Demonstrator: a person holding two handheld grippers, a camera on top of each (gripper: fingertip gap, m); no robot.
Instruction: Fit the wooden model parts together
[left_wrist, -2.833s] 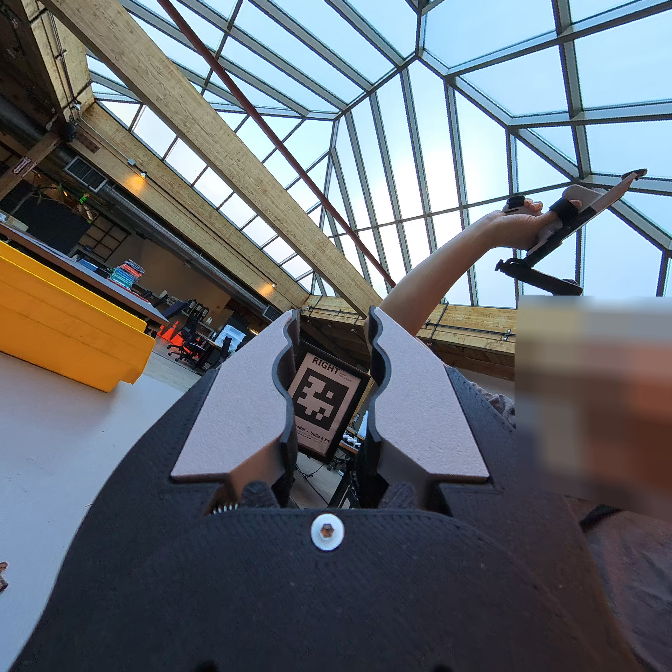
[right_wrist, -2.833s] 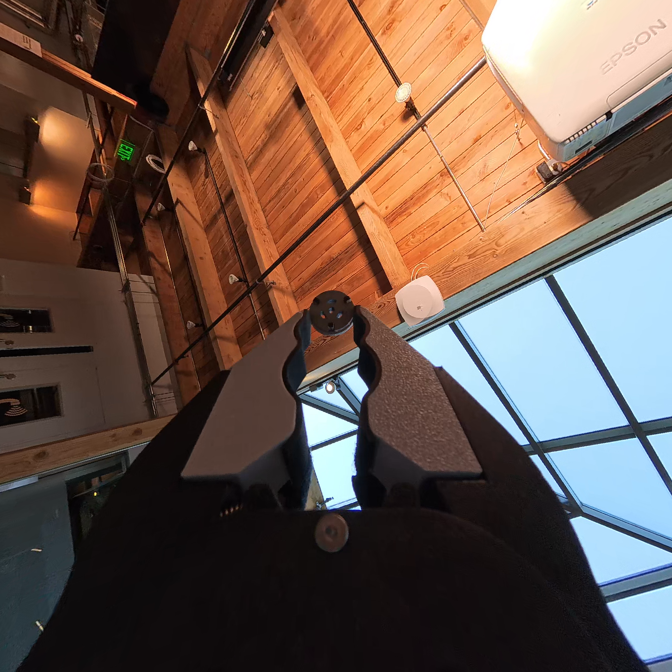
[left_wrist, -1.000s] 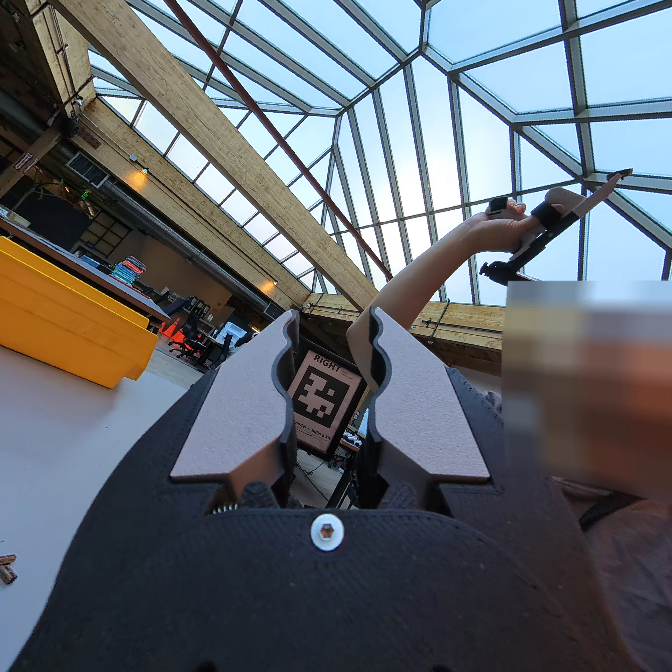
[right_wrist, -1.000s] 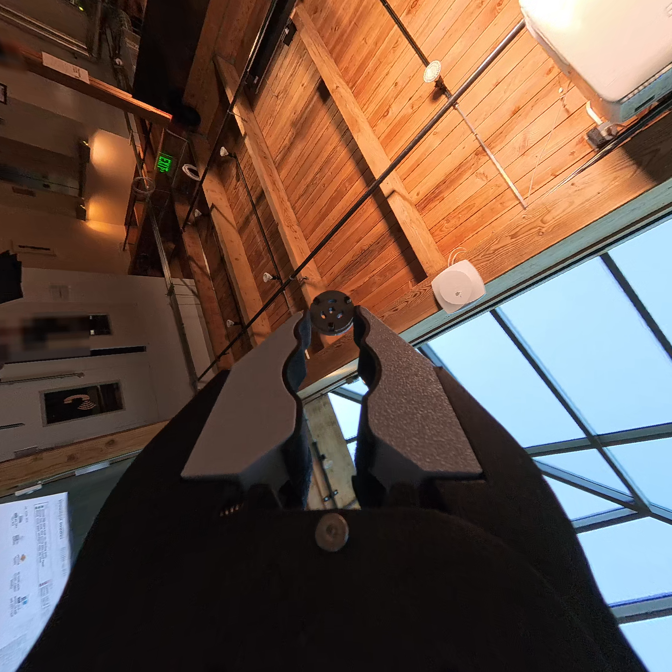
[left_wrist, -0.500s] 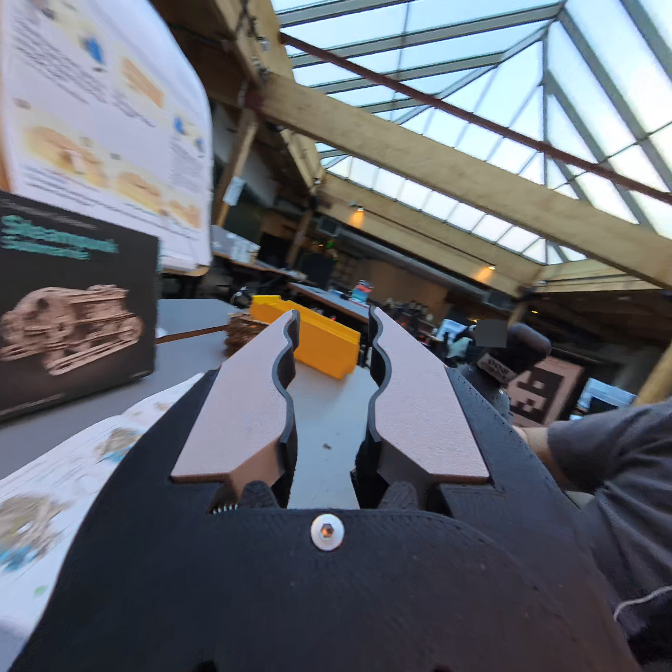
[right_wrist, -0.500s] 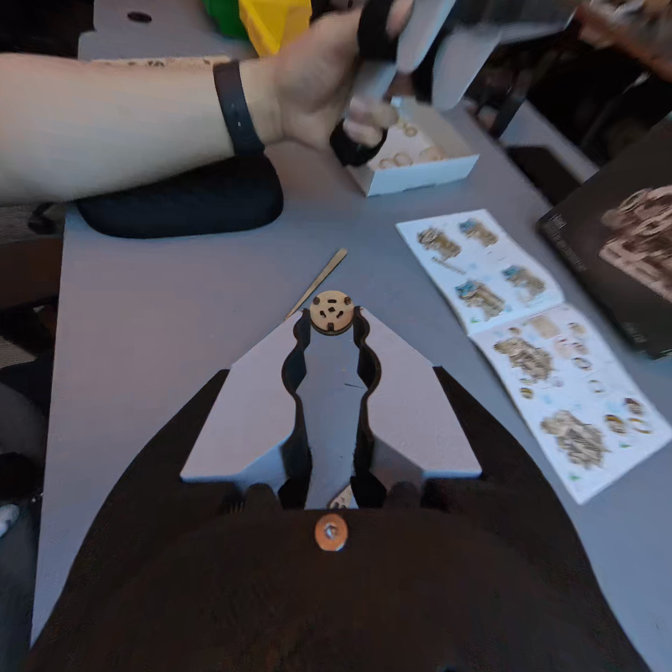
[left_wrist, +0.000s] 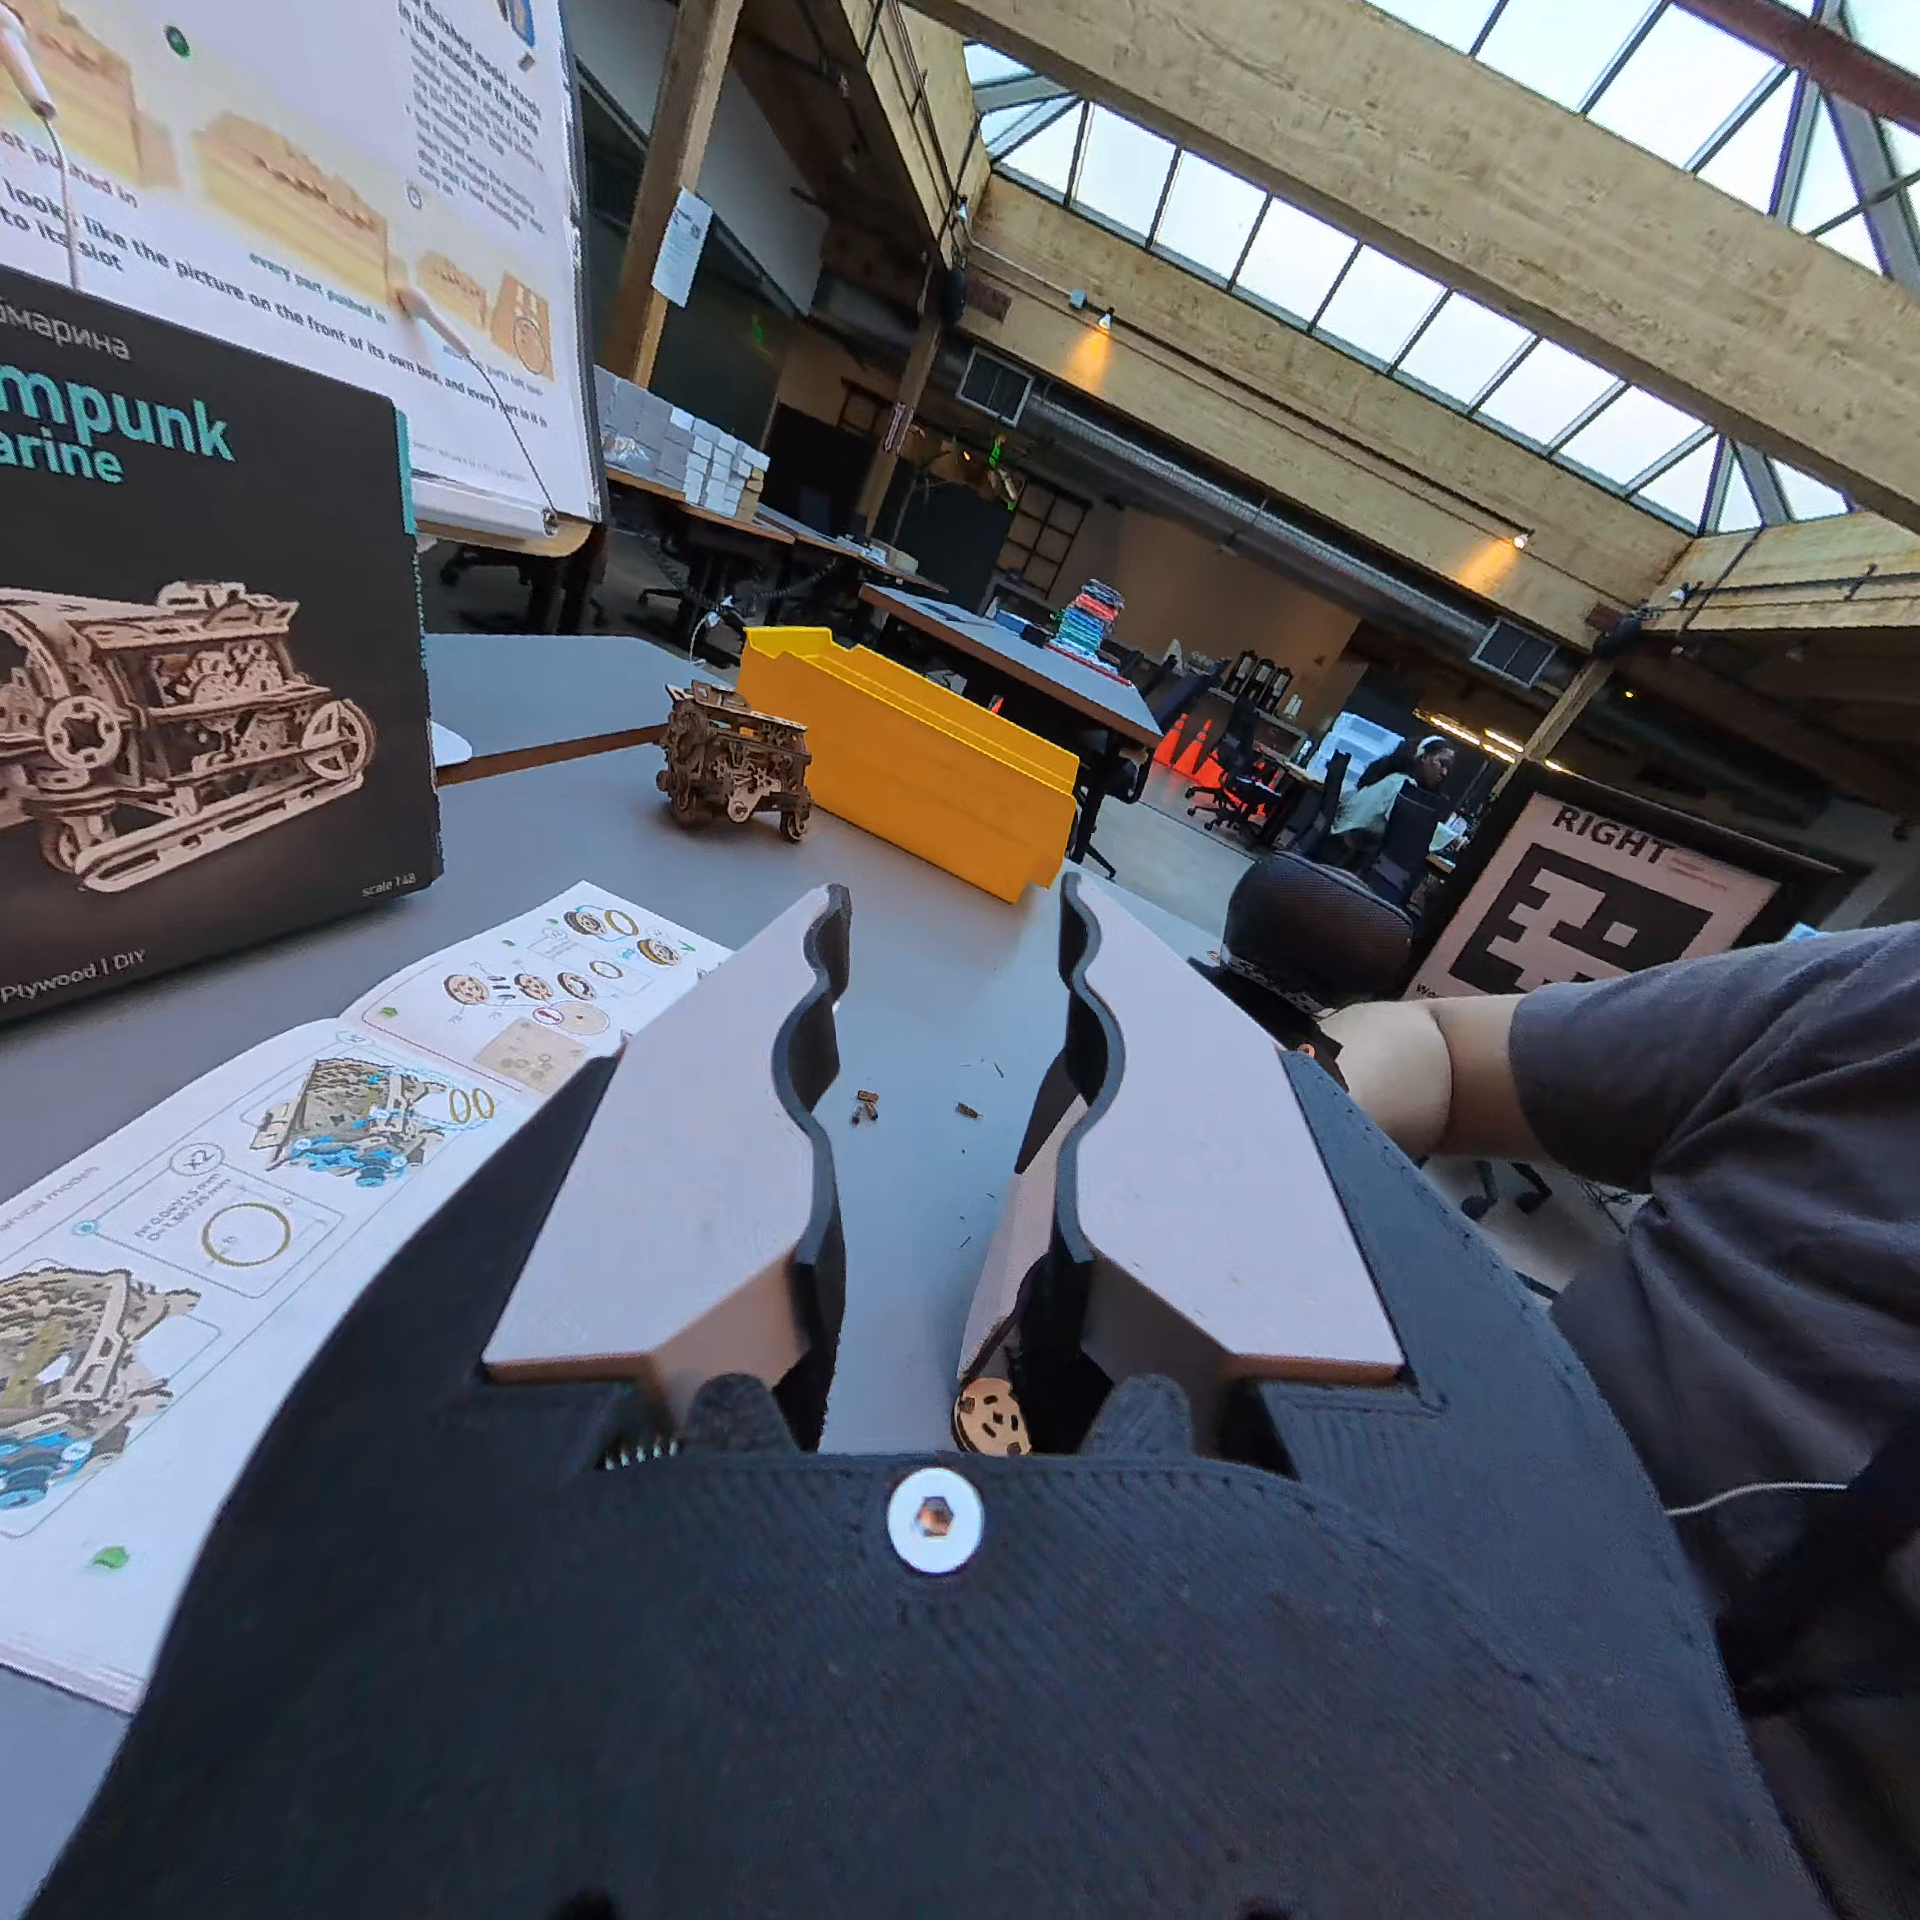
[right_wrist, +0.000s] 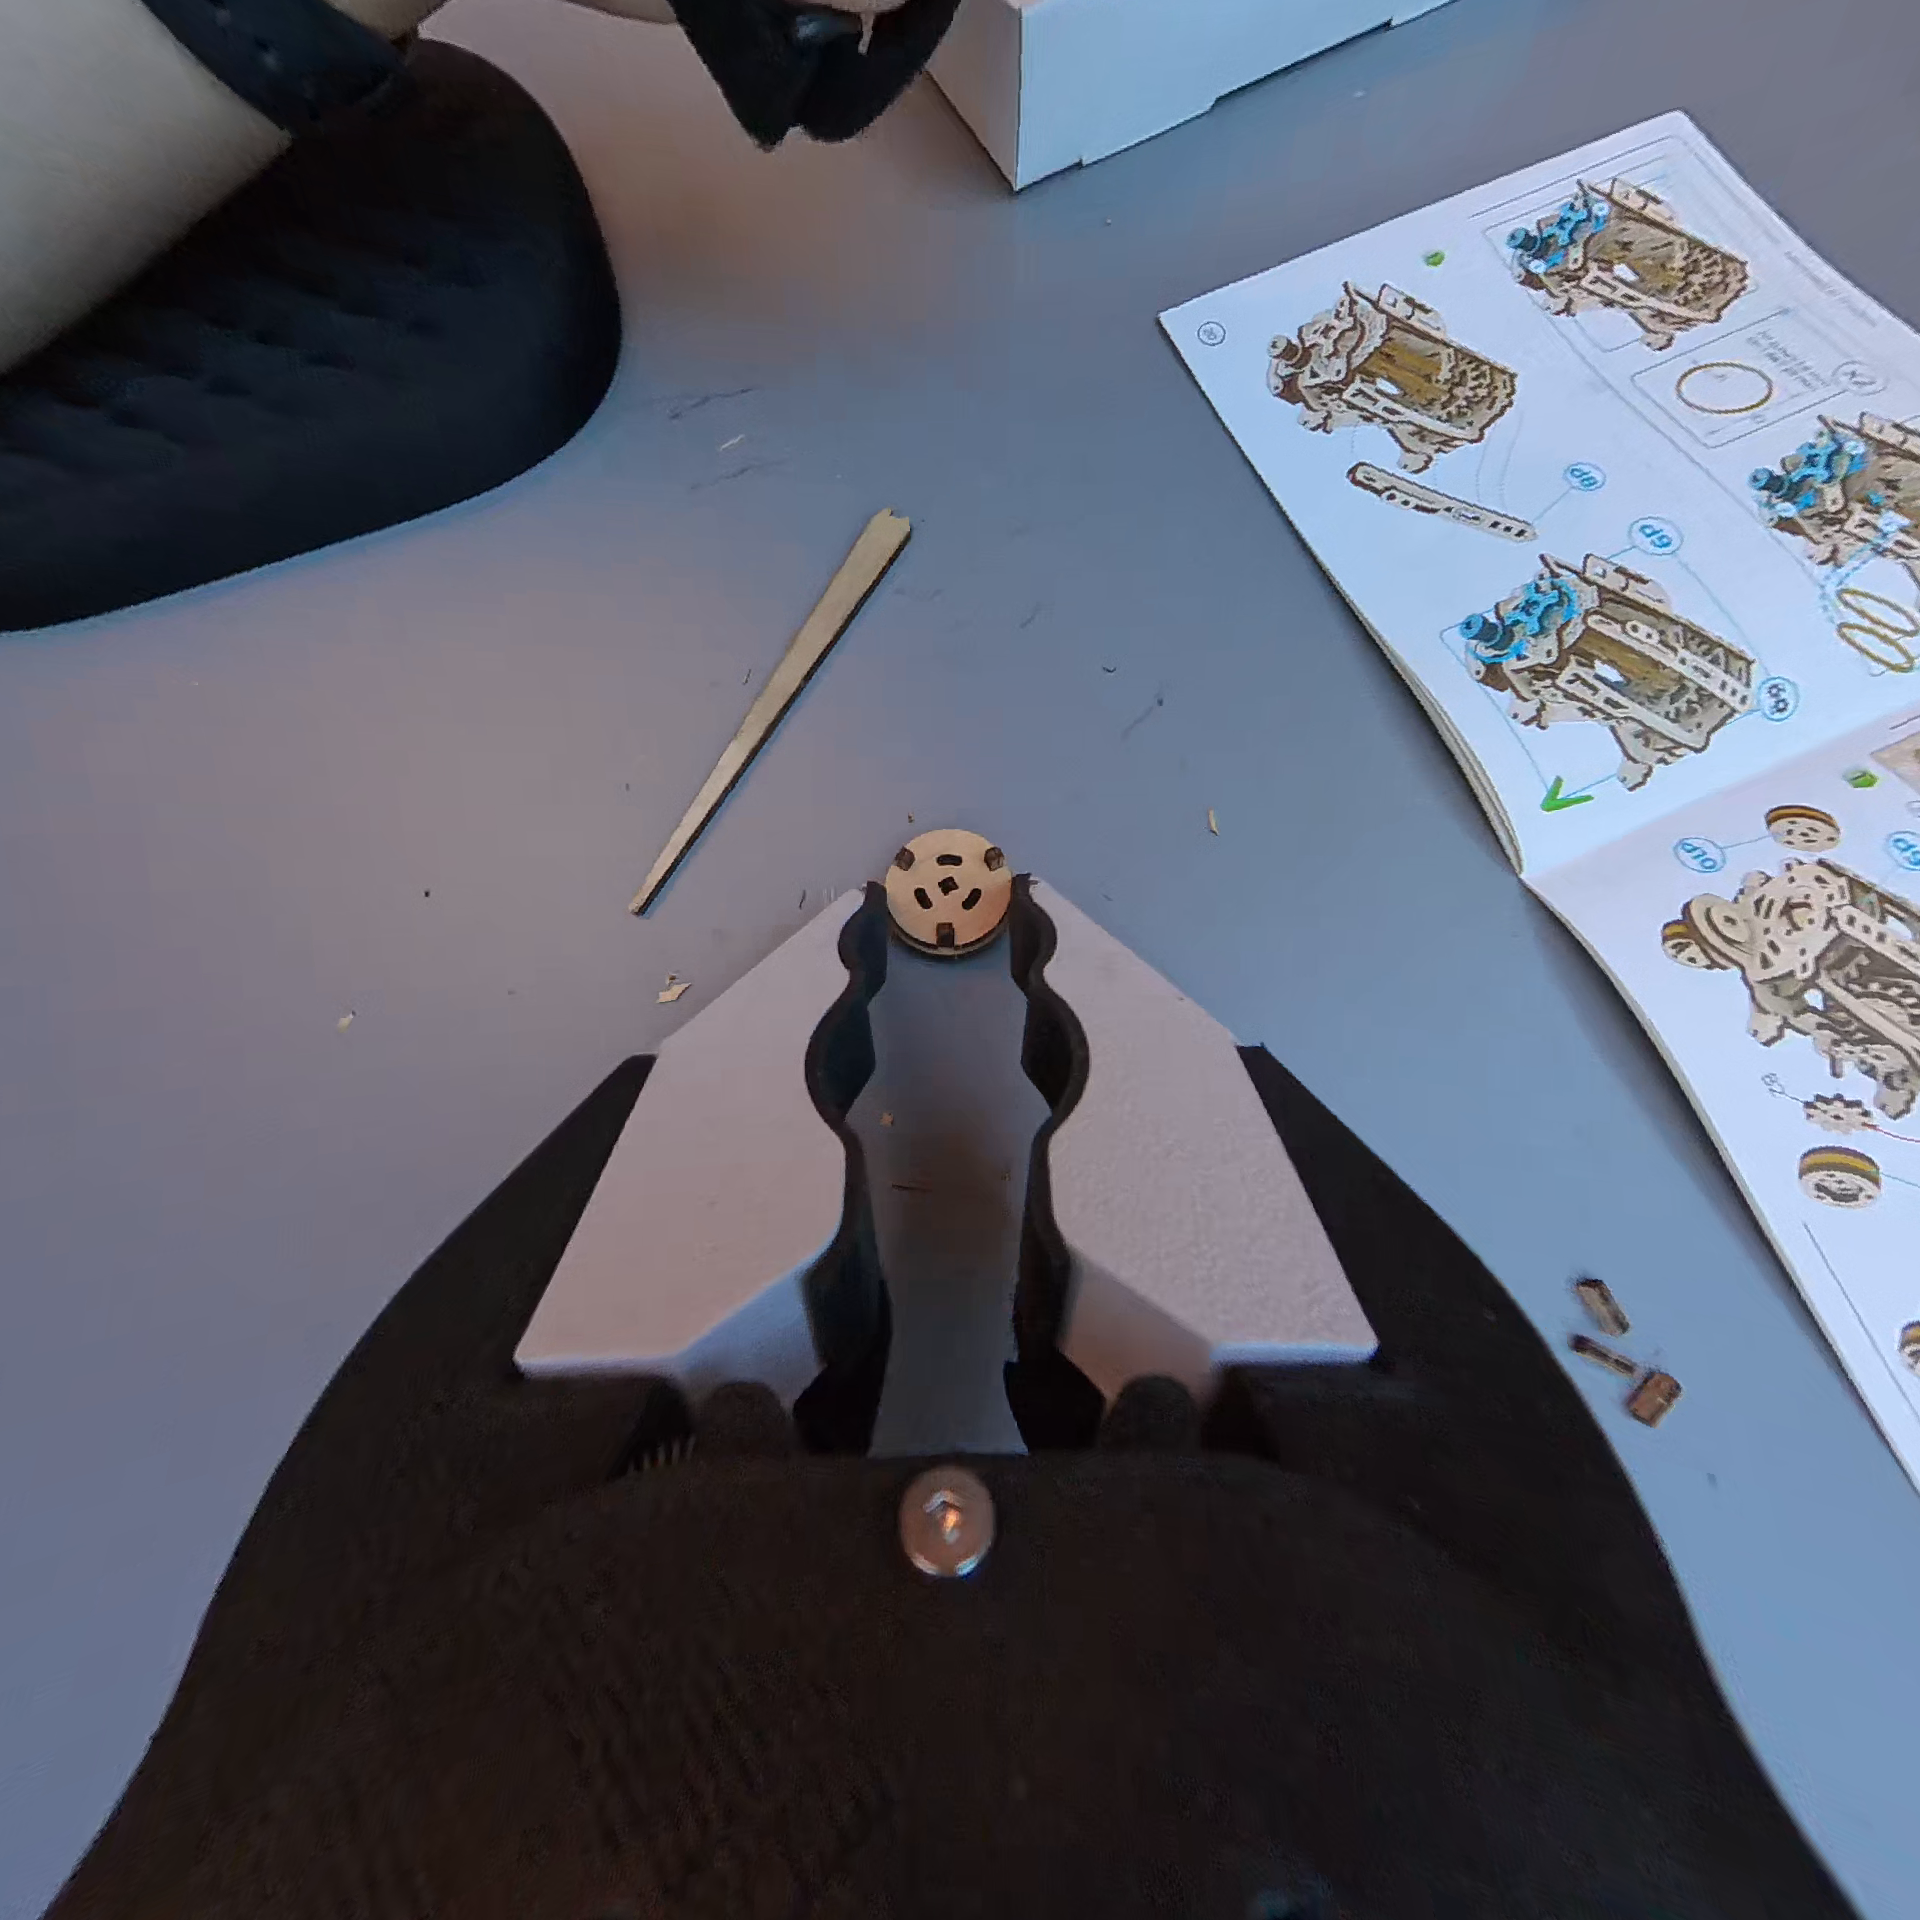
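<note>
Right tool (right_wrist: 948, 906): clenched on a small wooden disc (right_wrist: 948, 886), pinched by its rim at the very fingertips, its slotted face kept exposed, probably so a mating part can be pressed in. It is held low over the grey bench (right_wrist: 416, 831).

Left tool (left_wrist: 945, 914): released, nothing between its fingers; a second disc (left_wrist: 989, 1418) is glimpsed beneath its base, mostly hidden.

Near the right tool: a wooden sliver (right_wrist: 774, 707), small loose pegs (right_wrist: 1621, 1351), and an open instruction booklet (right_wrist: 1621, 582), cut off at the frame edge.

Farther off: a part-built wooden model (left_wrist: 736, 767) beside a yellow bin (left_wrist: 914, 769); a dark box (left_wrist: 197, 644). Contents of the white box (right_wrist: 1143, 73) cannot be seen.
</note>
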